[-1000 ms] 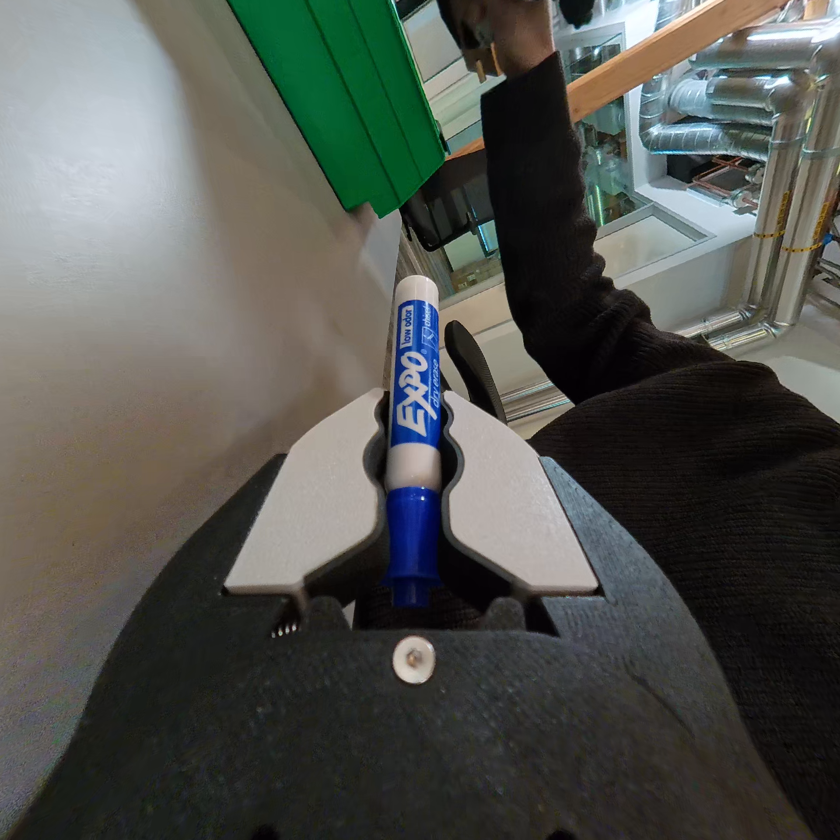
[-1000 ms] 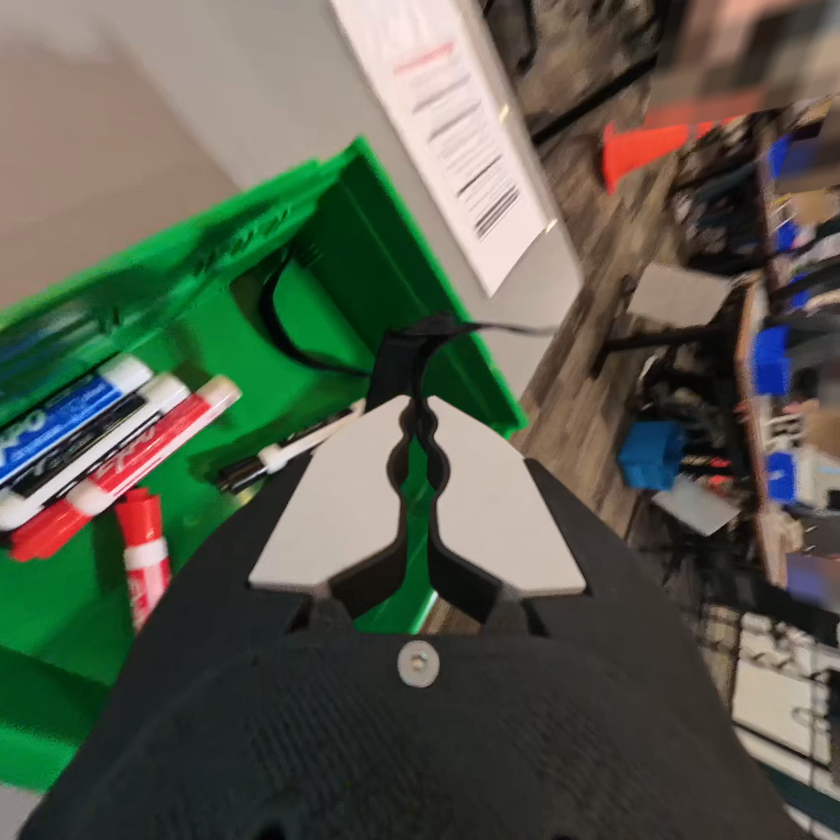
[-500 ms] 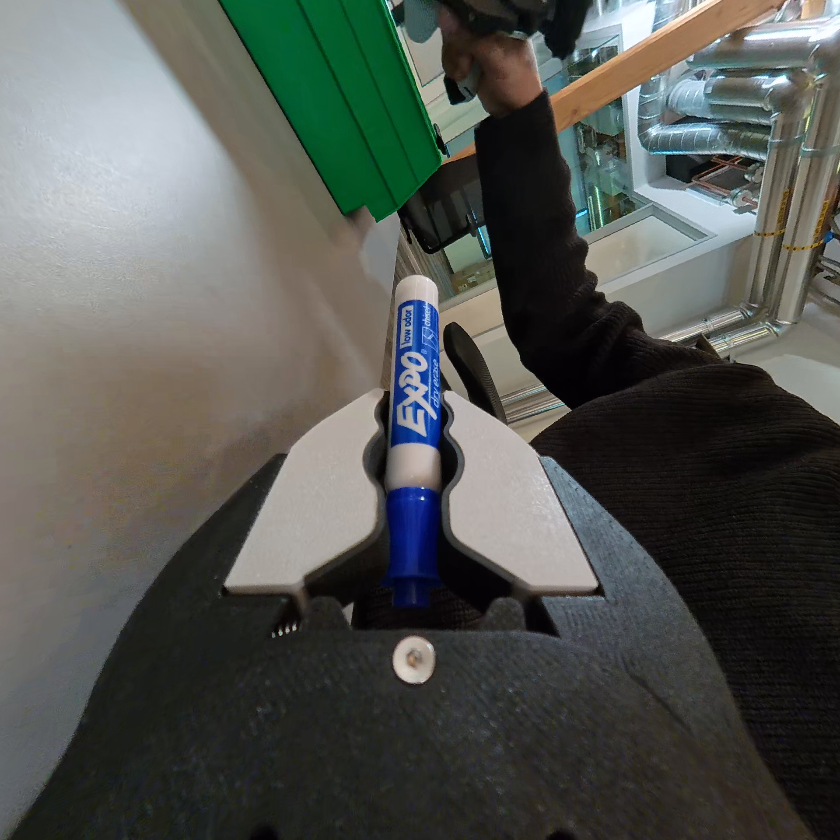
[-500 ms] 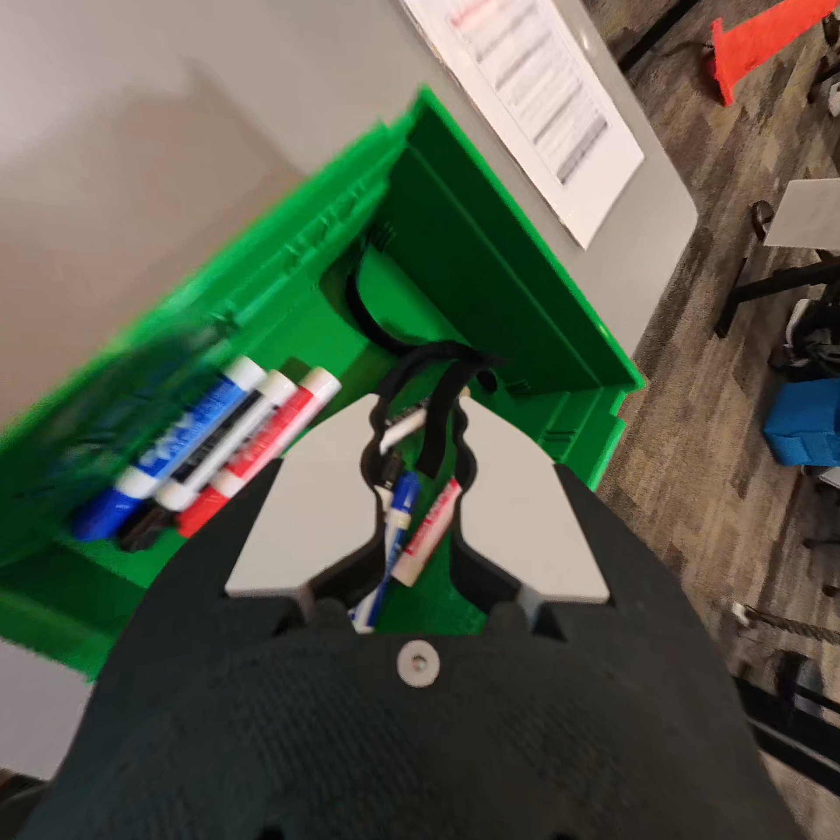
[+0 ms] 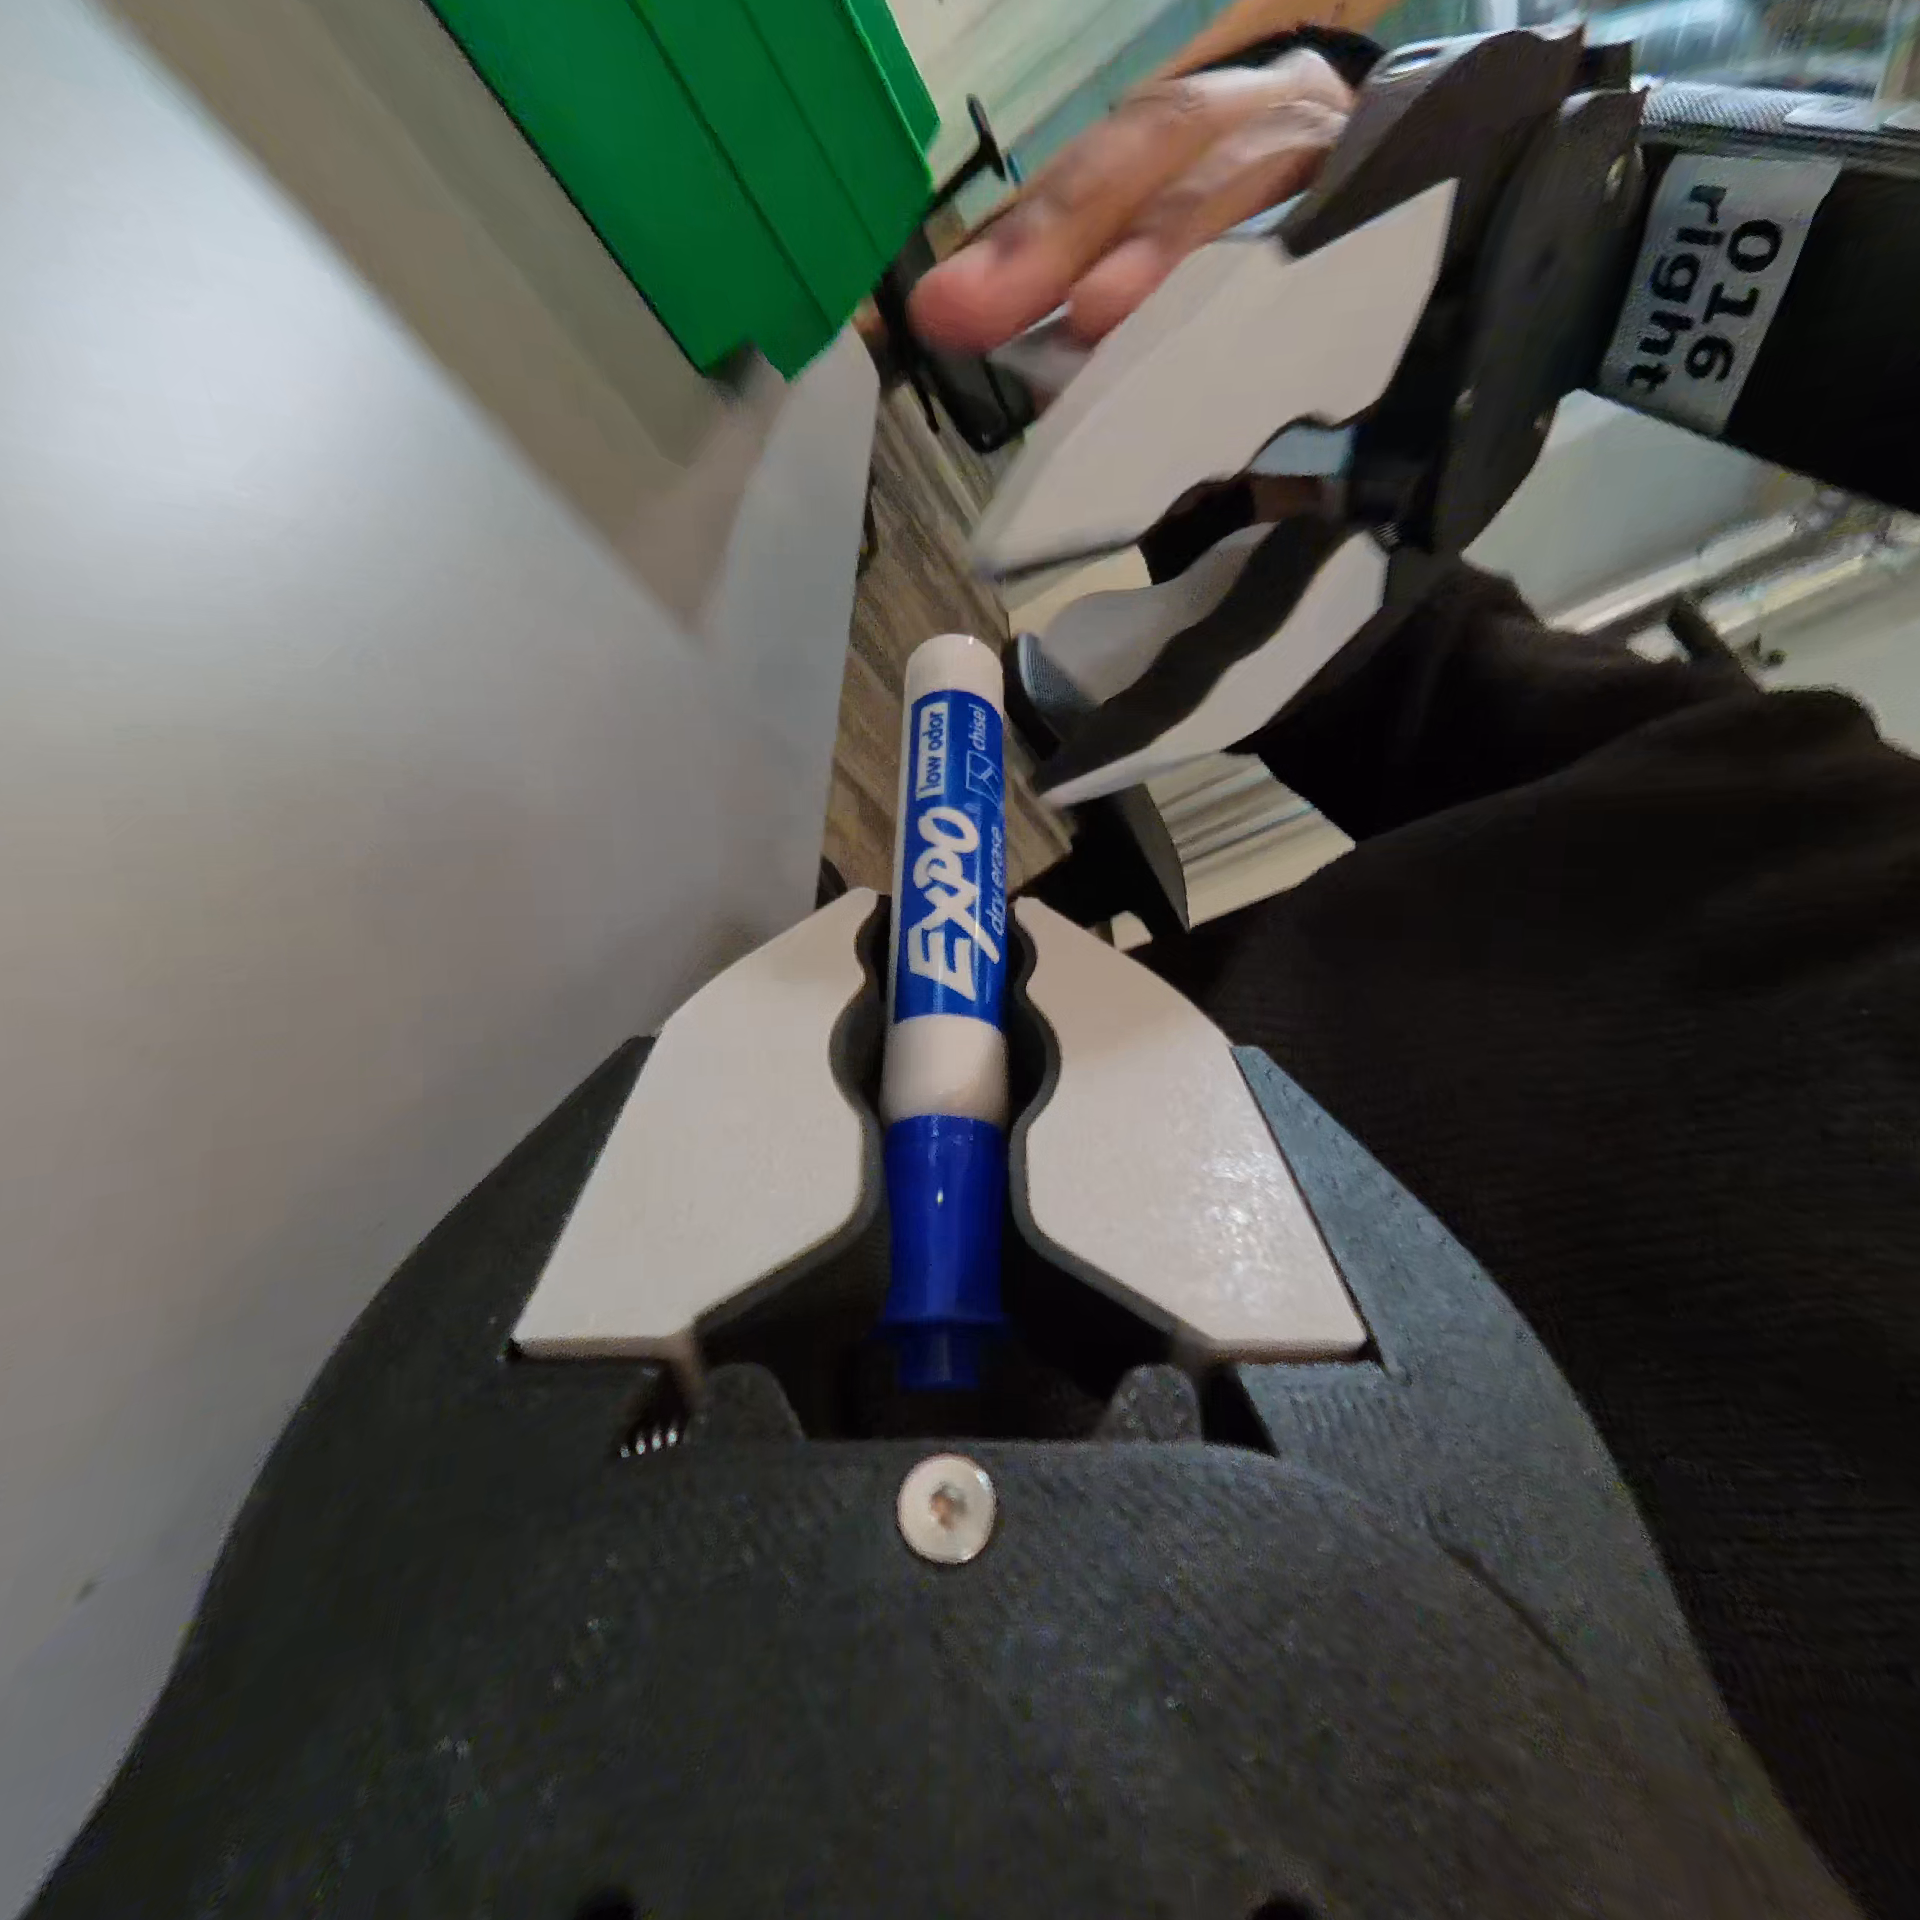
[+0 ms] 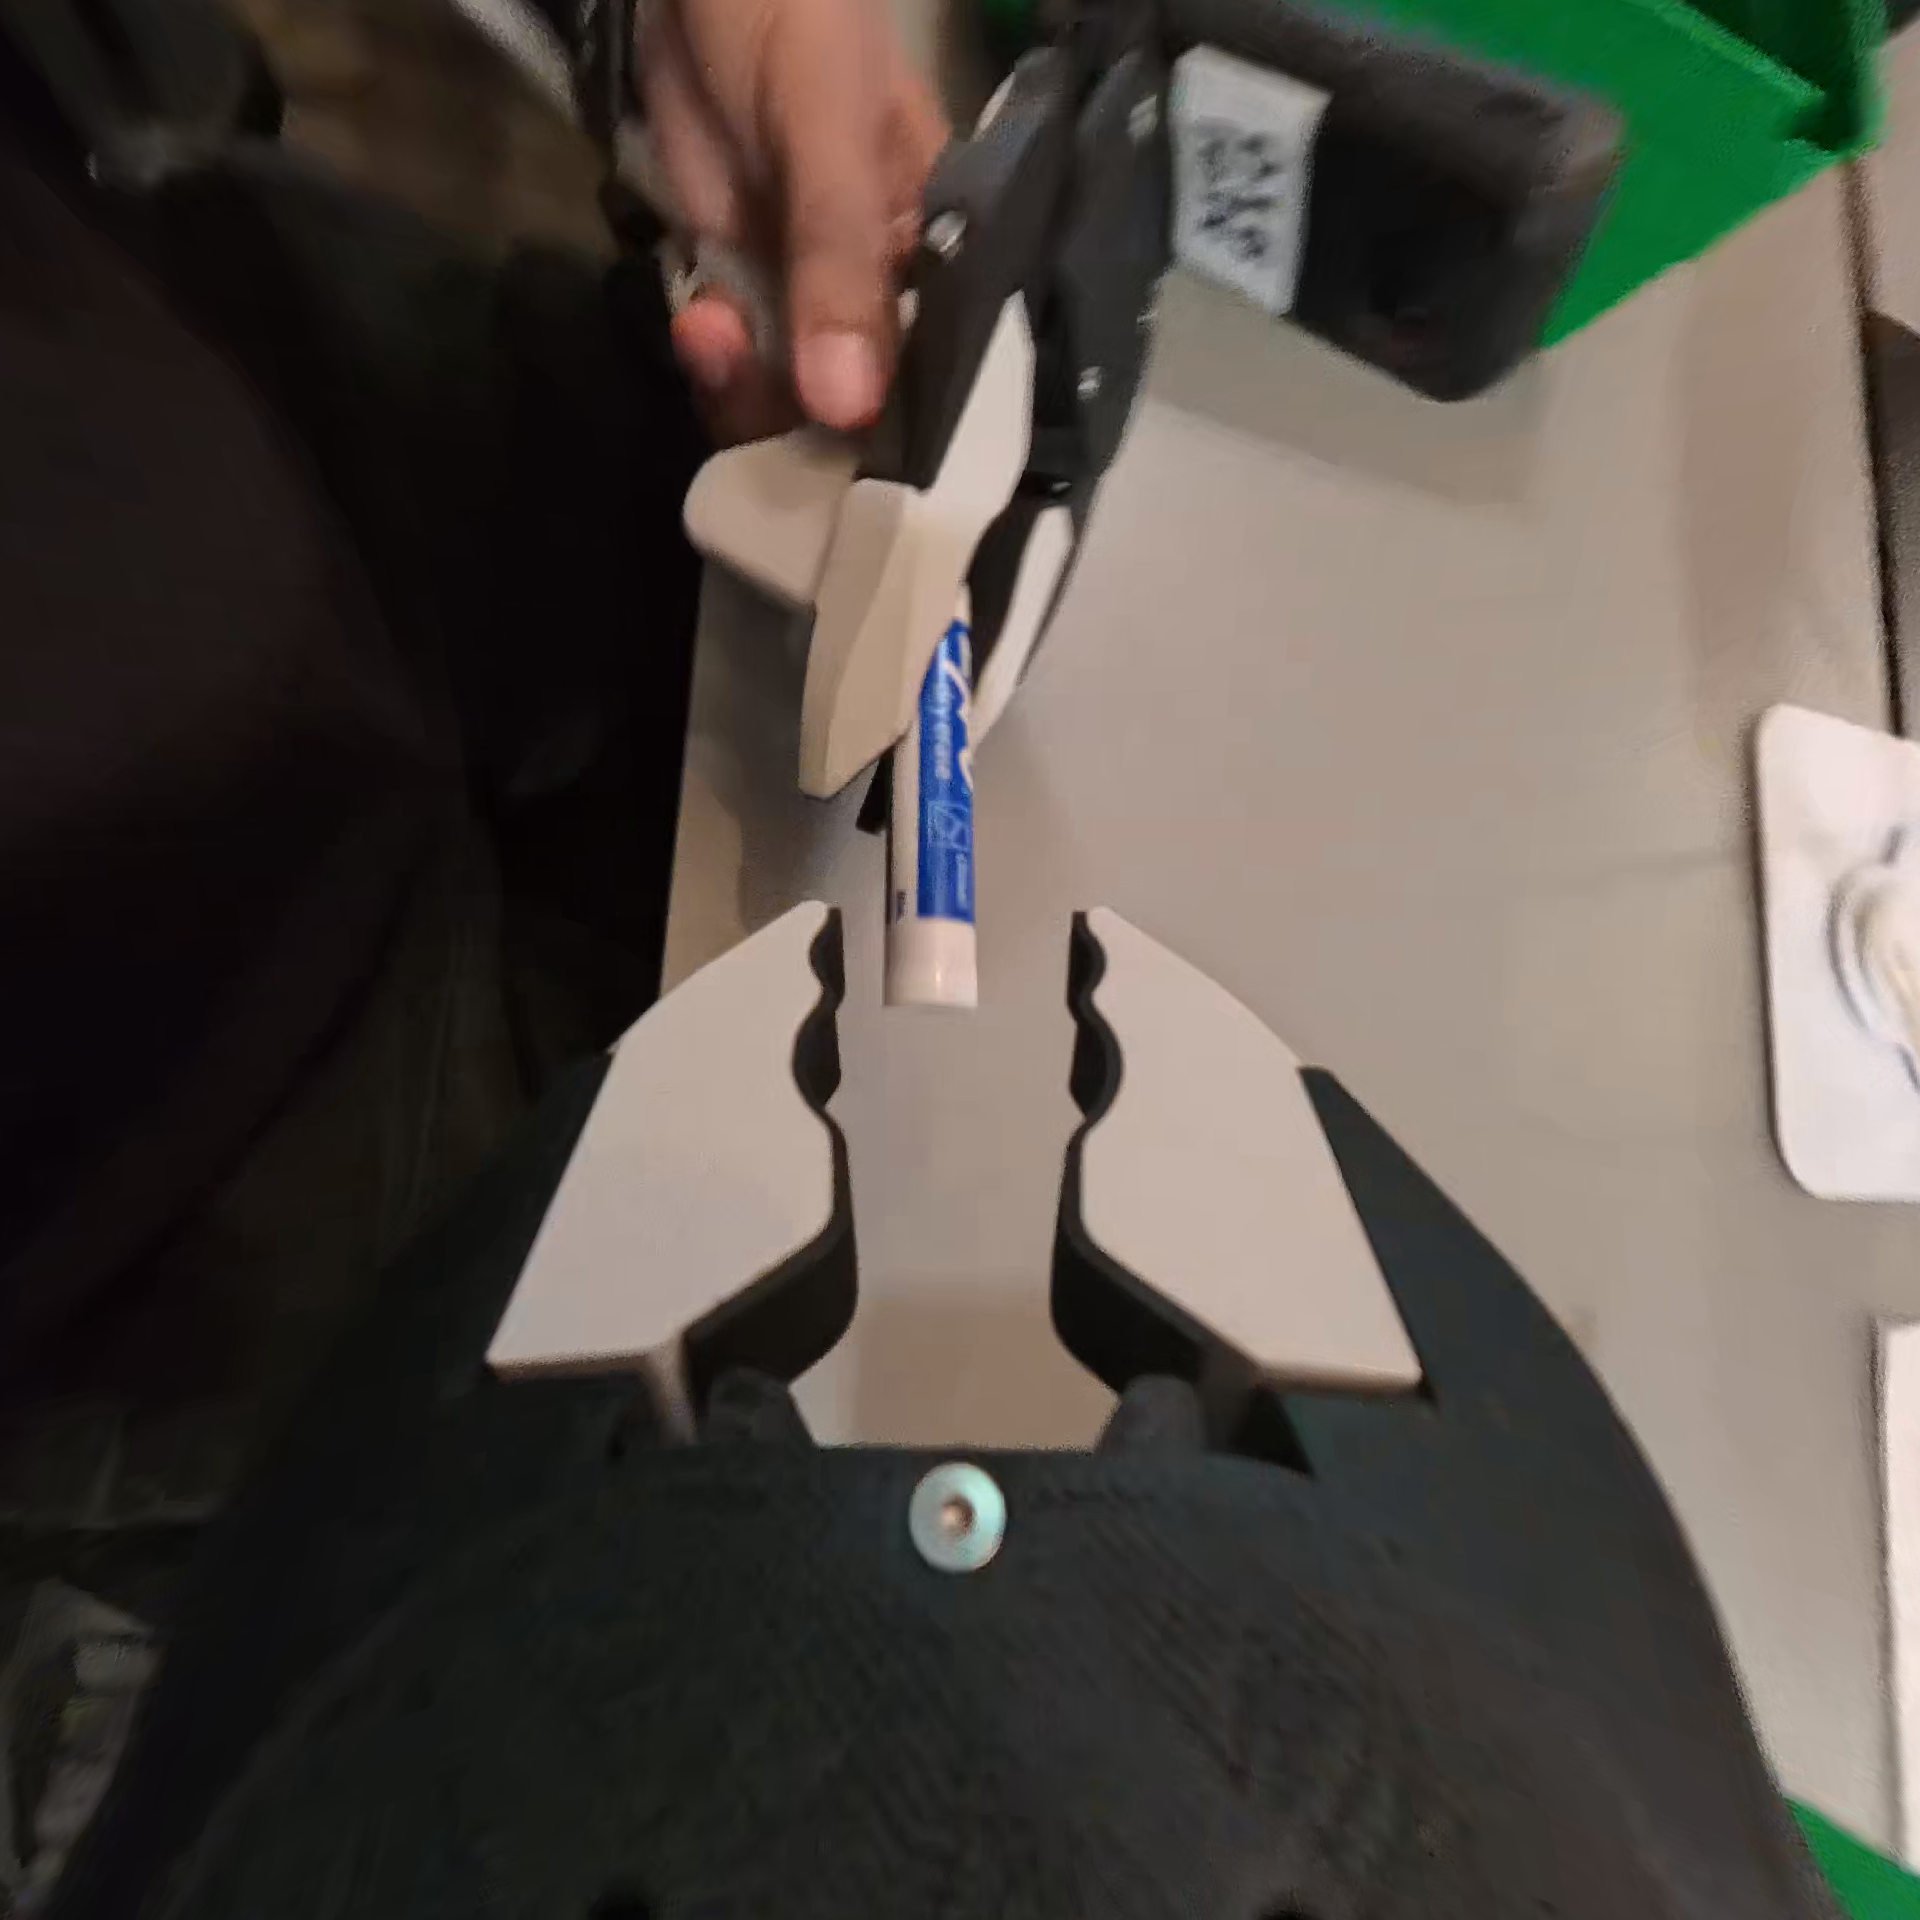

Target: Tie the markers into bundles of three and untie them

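My left gripper point(image 5: 945, 909) is shut on a blue and white dry-erase marker point(image 5: 951, 831). The blue cap end points back toward the camera and the white end sticks out past the fingertips. My right gripper point(image 6: 956, 925) is open and empty, and the marker's white end point(image 6: 930, 966) sits just between its fingertips without touching them. In the left wrist view the right gripper point(image 5: 1023, 665) comes in from the upper right, open, close to the marker's tip. In the right wrist view the left gripper point(image 6: 914, 748) holds the marker from above.
A green bin point(image 5: 727, 156) stands on the grey table point(image 5: 312, 727) beyond the grippers and also shows in the right wrist view point(image 6: 1662, 104). A white pad point(image 6: 1829, 956) lies at the right. A person's hand point(image 5: 1091, 229) and black sleeve point(image 5: 1558, 1039) are close by. There is about 4 centimeters between the tips of the two grippers.
My right gripper has left the green bin, opened wide and swung over to face the marker's white end. My left gripper has kept its hold on the marker and hardly moved.
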